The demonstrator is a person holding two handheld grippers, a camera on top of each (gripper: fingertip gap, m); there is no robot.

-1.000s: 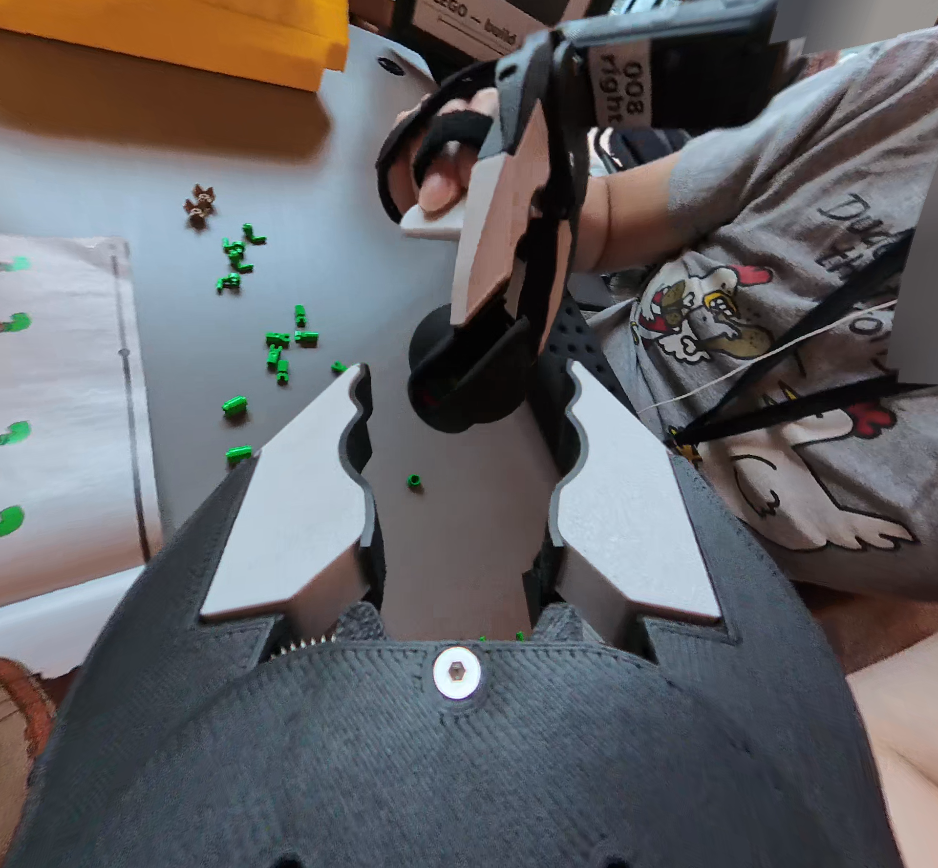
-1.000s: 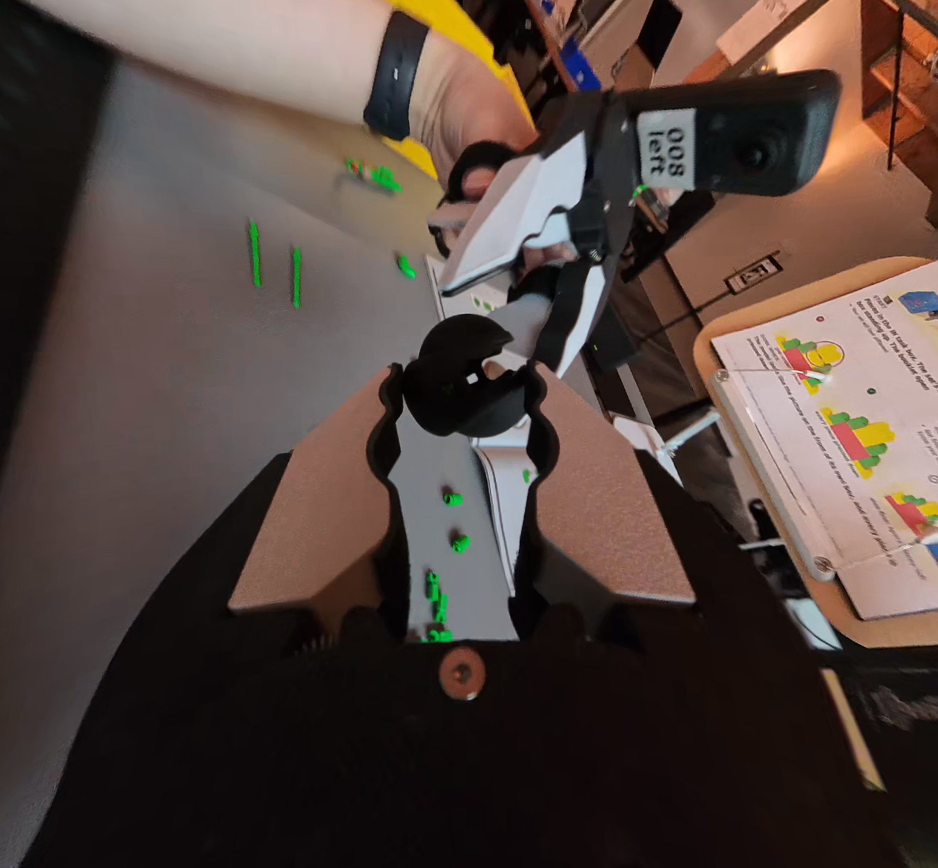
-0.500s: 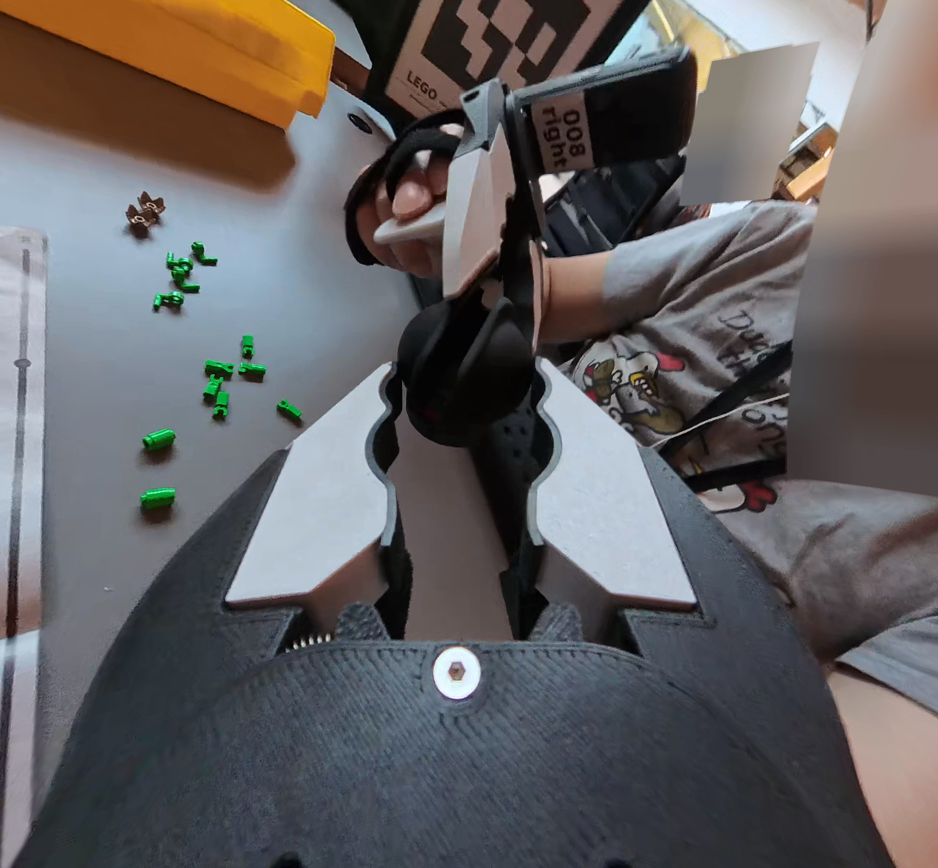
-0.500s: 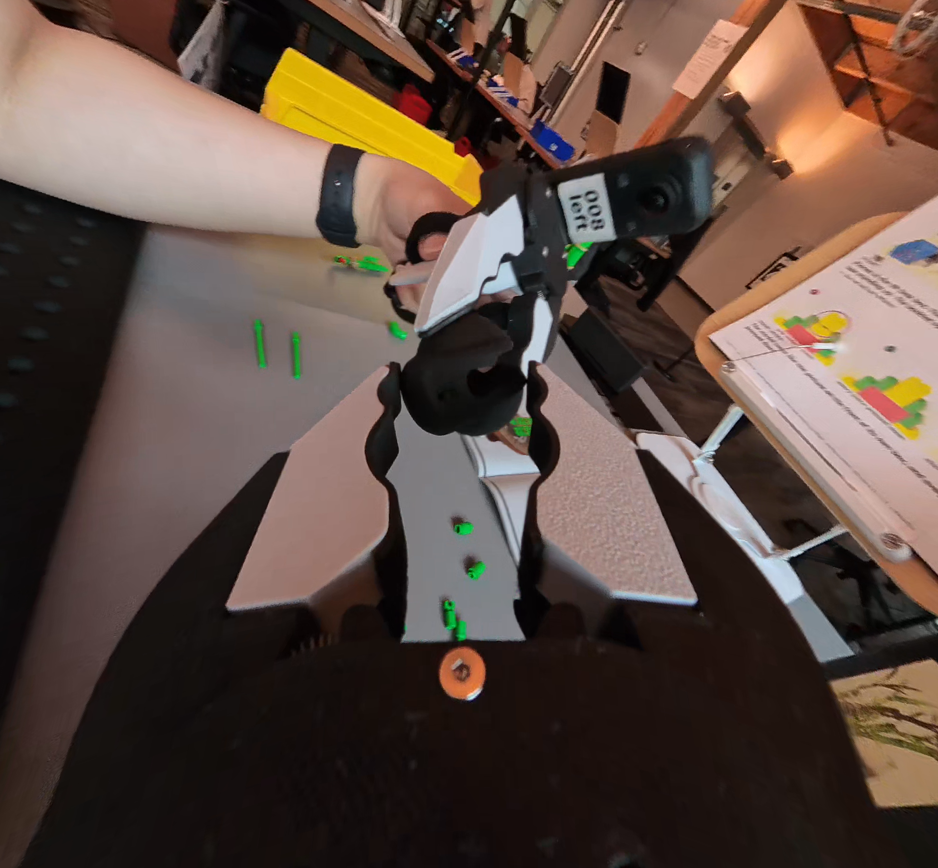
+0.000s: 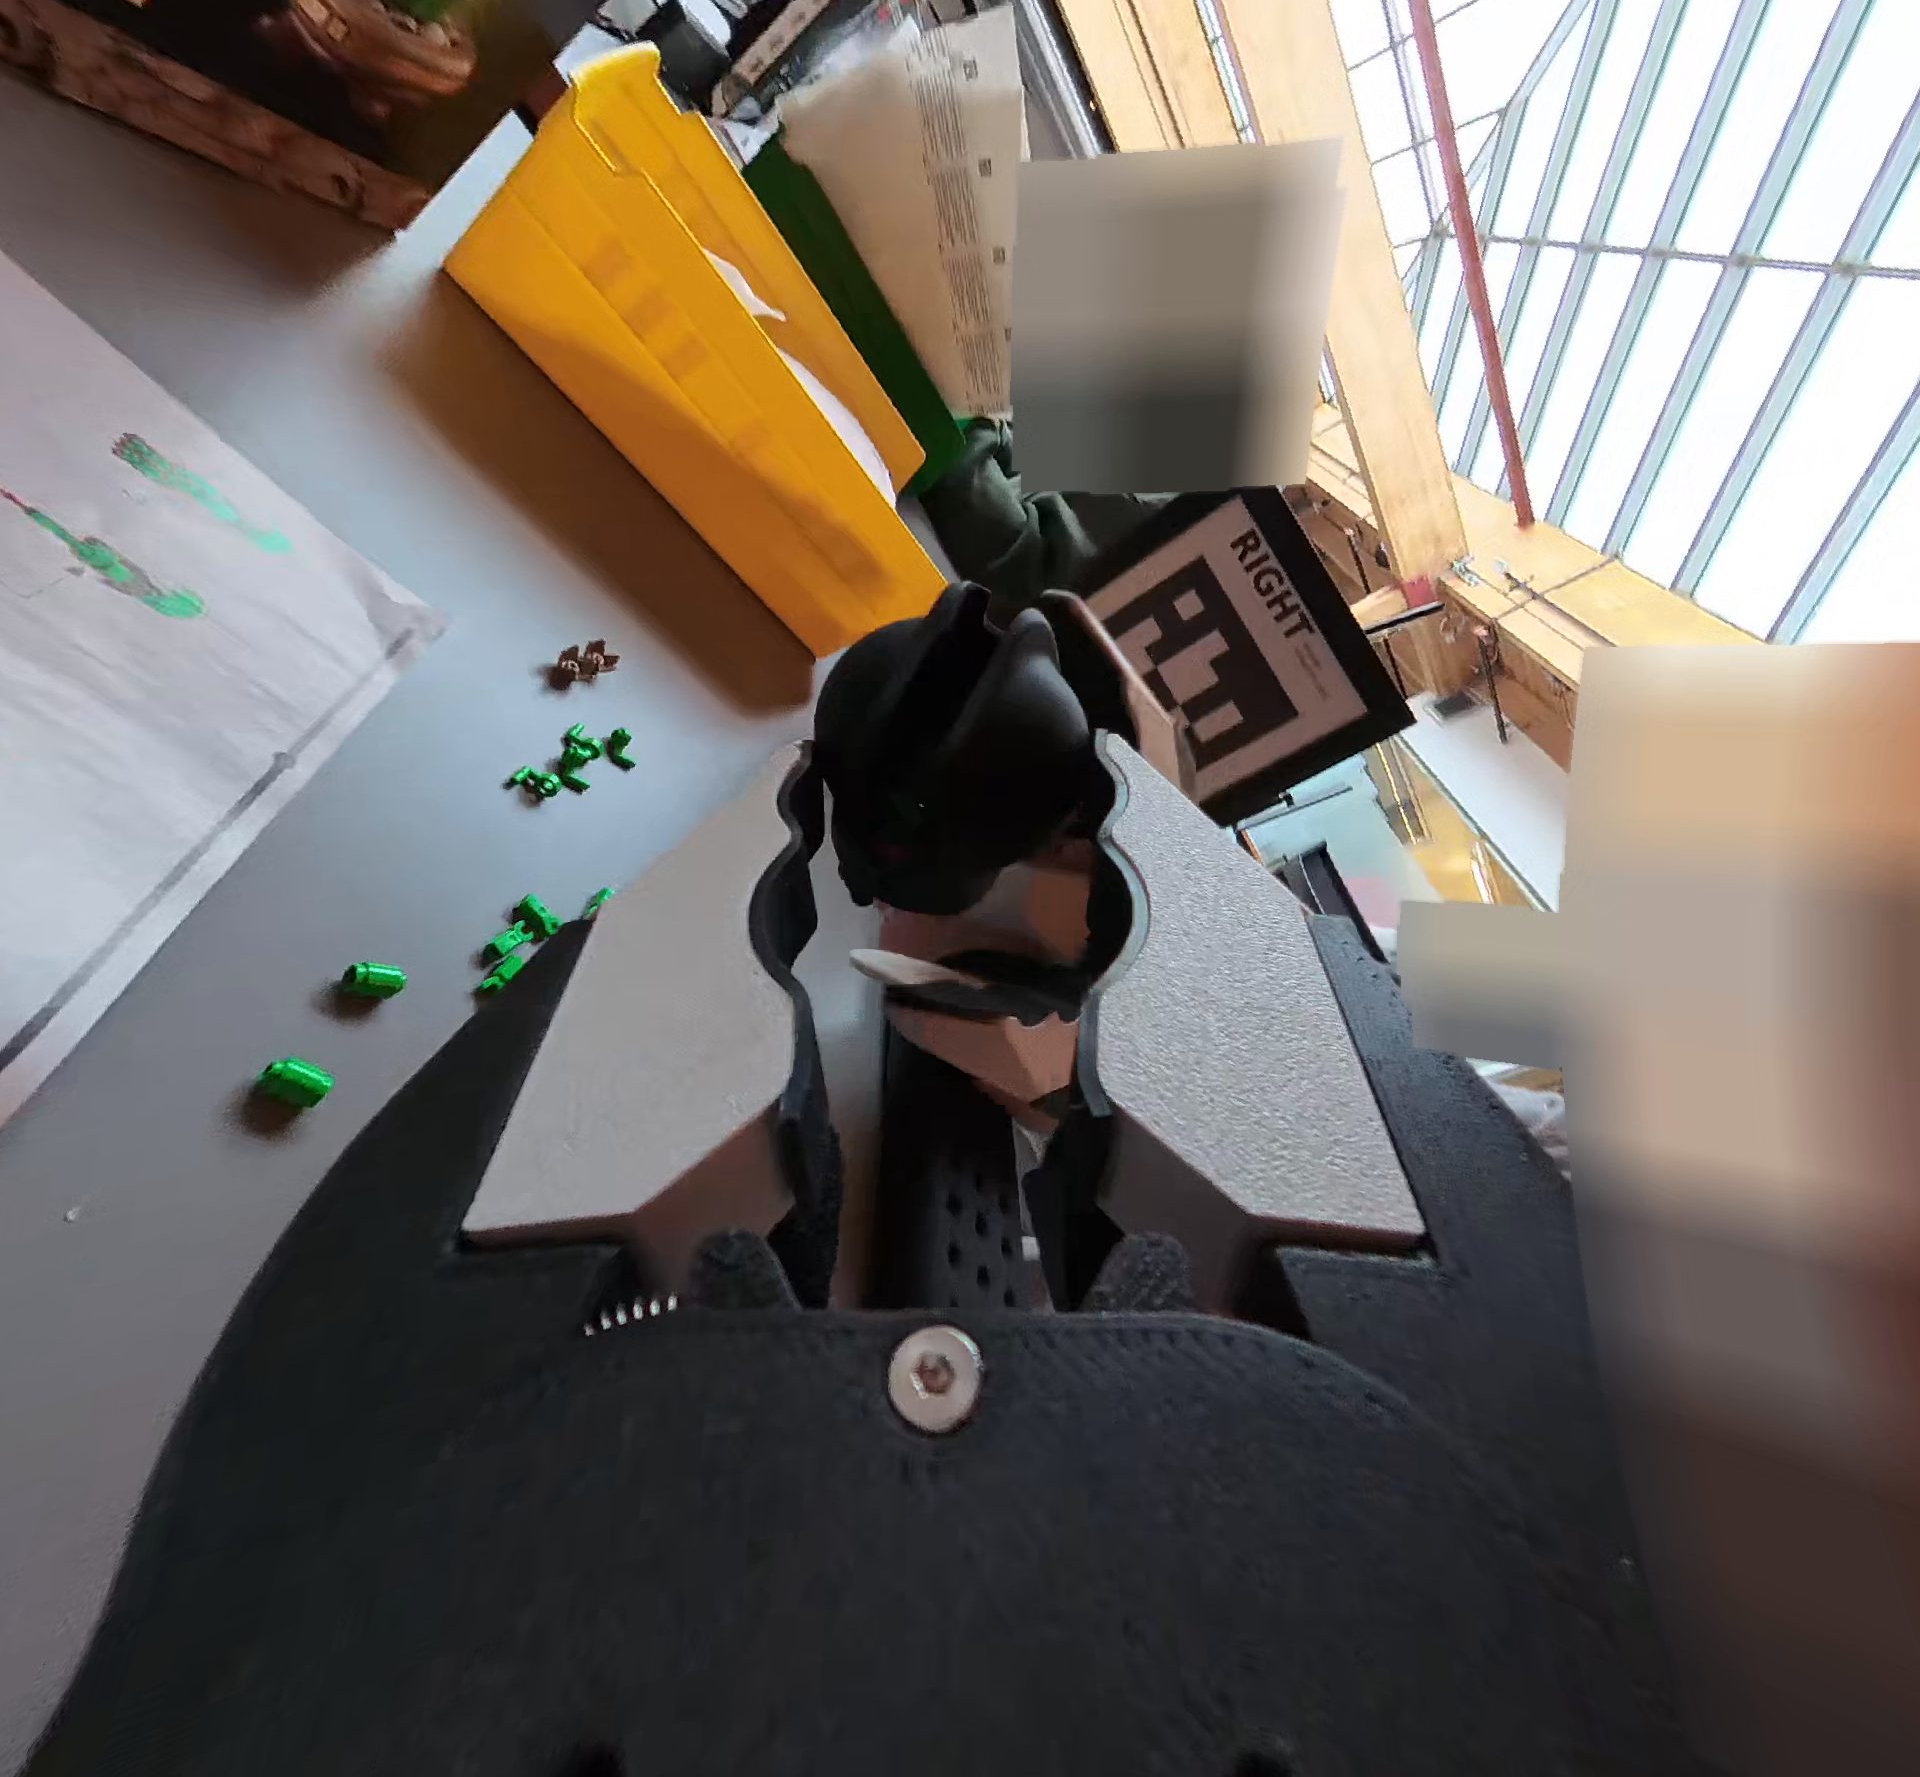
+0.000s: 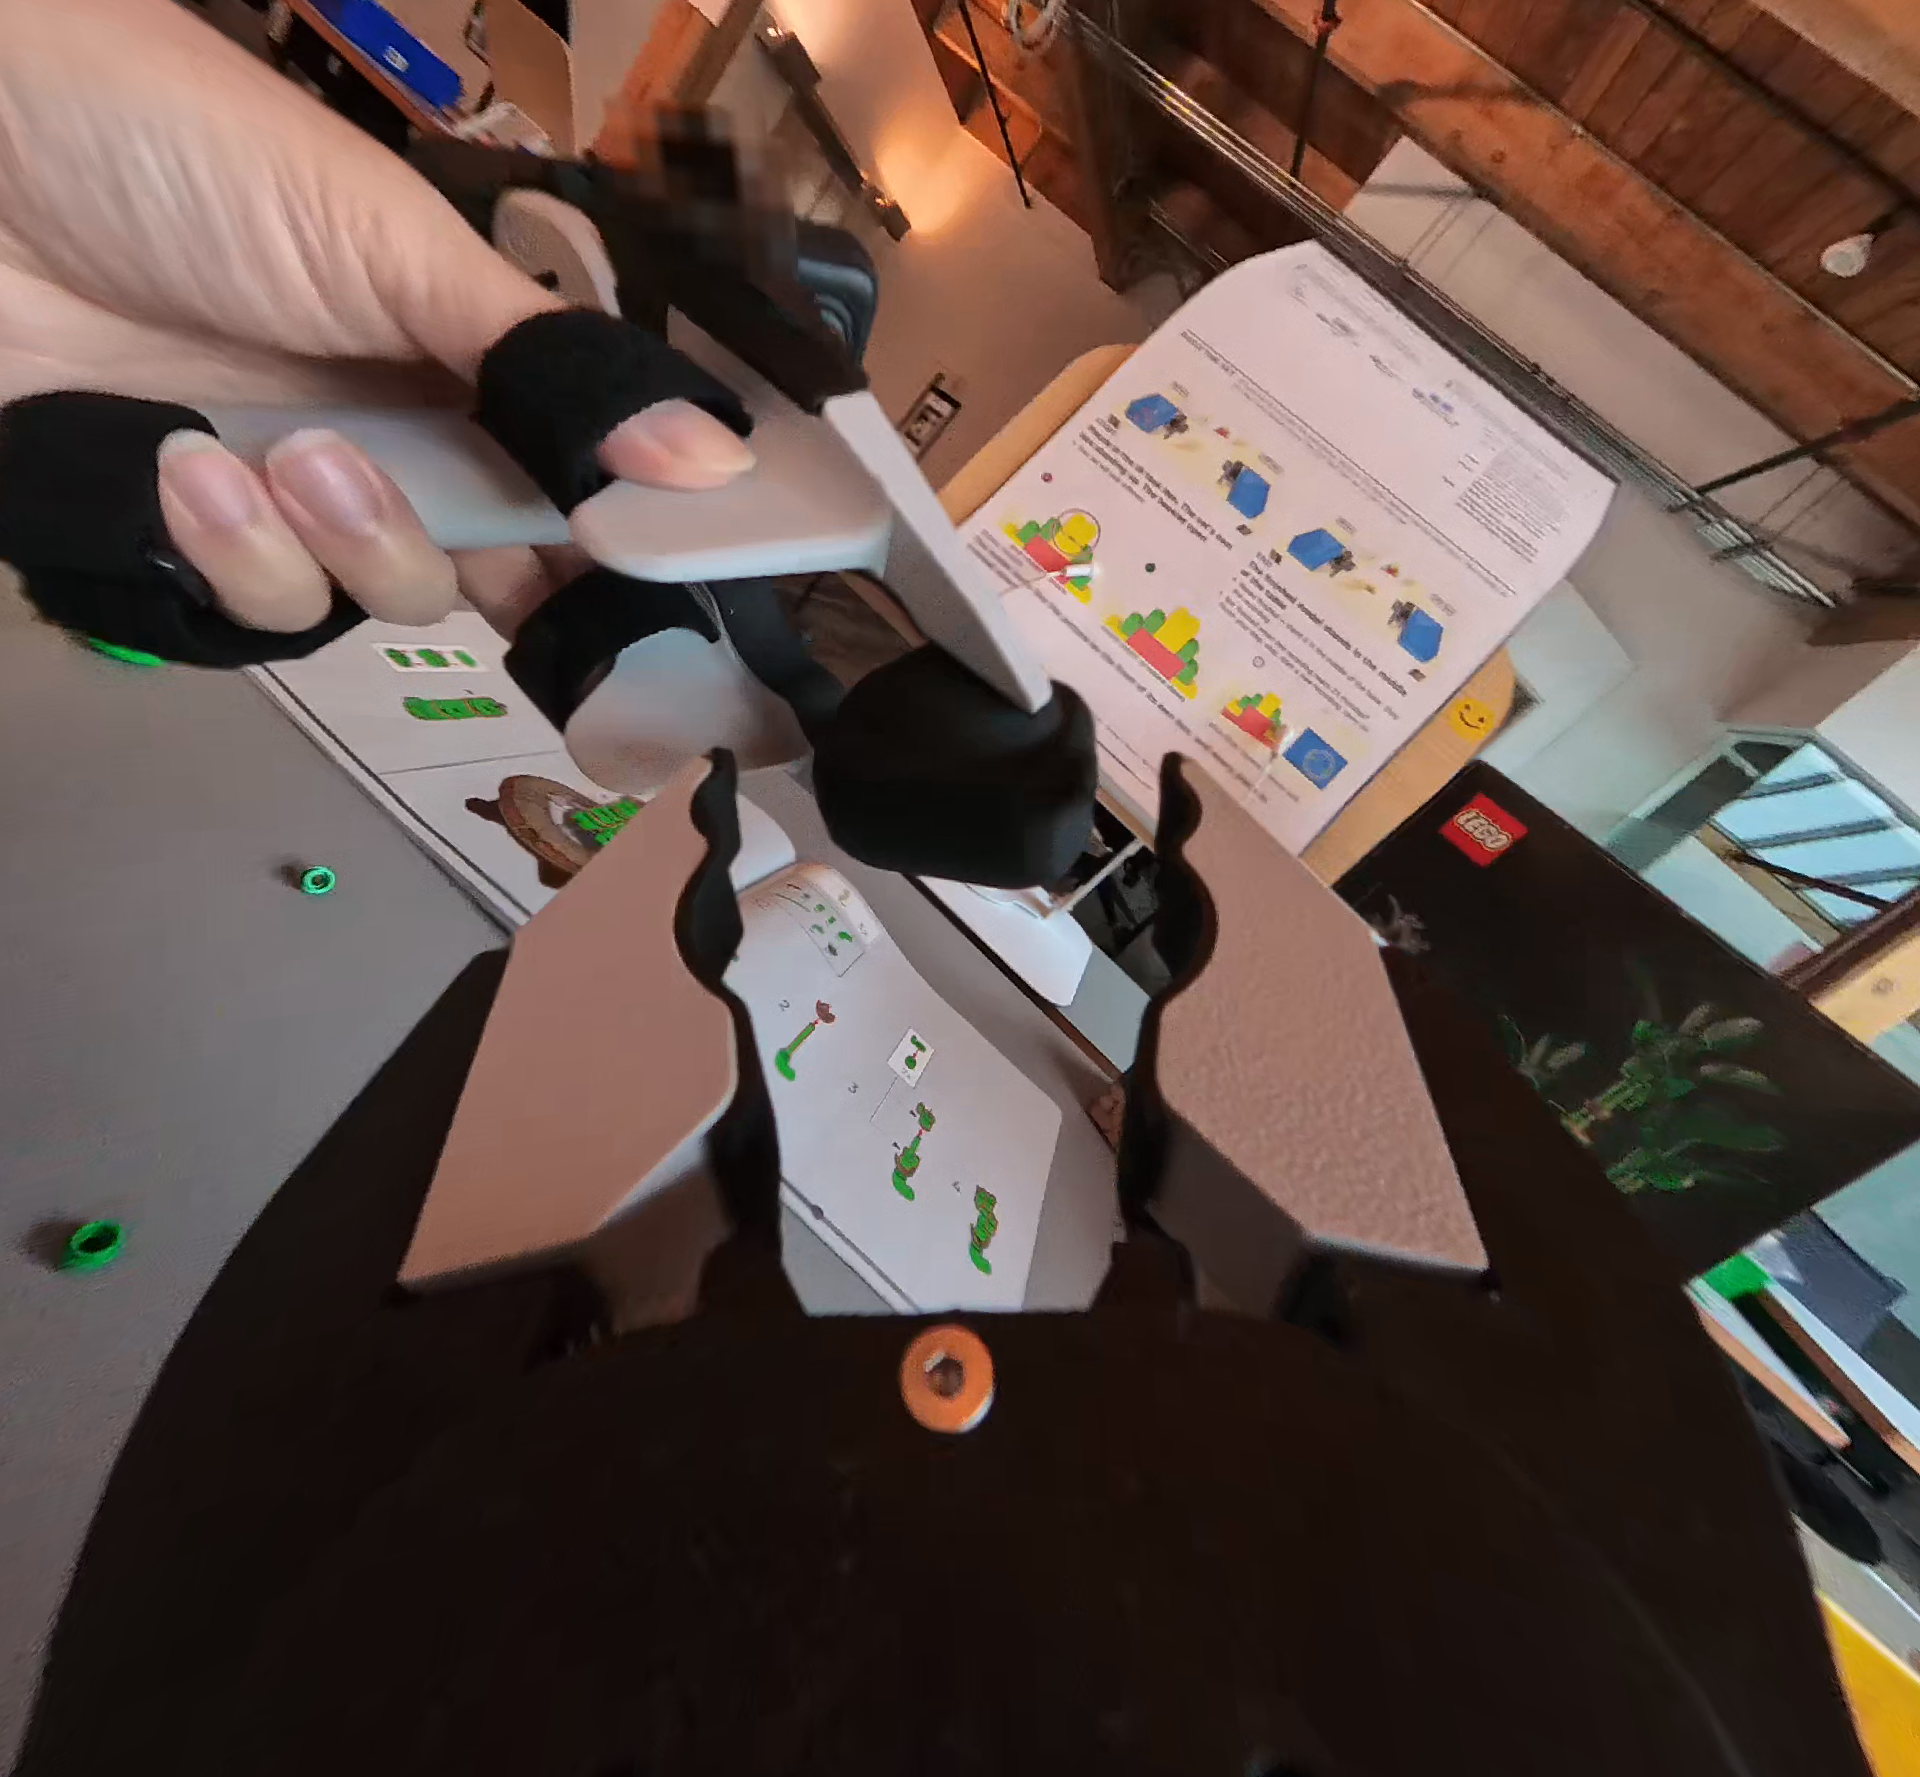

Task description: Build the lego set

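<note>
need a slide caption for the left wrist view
Left gripper, fingers open, meets the other gripper's black tip above a grey table with scattered green pieces beside a yellow bin.

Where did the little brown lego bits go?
In the left wrist view, the brown pieces lie on the grey table, between the yellow bin and the green pieces.

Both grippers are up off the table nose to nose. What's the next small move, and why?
Probably lower the left gripper toward the loose green pieces on the grey table. Both it and the right gripper look open and empty, facing each other in the air.
</note>
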